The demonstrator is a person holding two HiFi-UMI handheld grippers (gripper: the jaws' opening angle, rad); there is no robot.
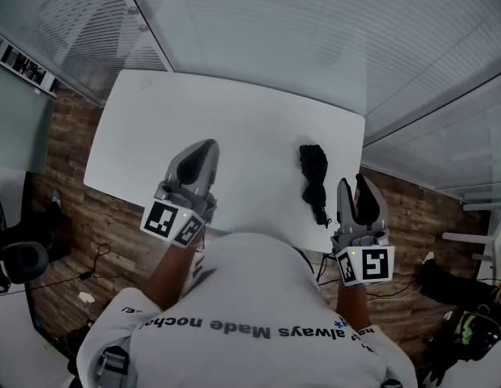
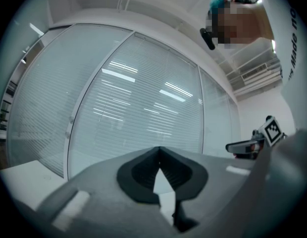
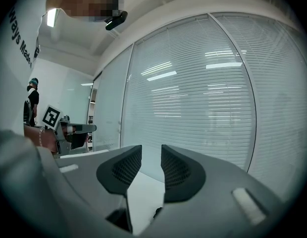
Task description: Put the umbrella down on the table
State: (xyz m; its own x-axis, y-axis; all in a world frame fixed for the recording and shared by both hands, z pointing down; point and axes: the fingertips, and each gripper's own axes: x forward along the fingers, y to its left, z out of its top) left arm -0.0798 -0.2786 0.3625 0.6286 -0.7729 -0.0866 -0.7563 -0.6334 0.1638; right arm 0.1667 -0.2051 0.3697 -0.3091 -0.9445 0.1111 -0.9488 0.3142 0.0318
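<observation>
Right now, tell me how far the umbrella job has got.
Done: the umbrella lies flat on the table, touched by neither gripper. In hand: nothing; the right gripper beside it has its jaws slightly apart and empty, the left gripper is shut and empty. Left: nothing visible.

umbrella (image 1: 313, 172) on table (image 1: 234, 120) R side (near edge) | R claw (image 1: 352, 182) just right | L claw (image 1: 208, 146) well left
</observation>
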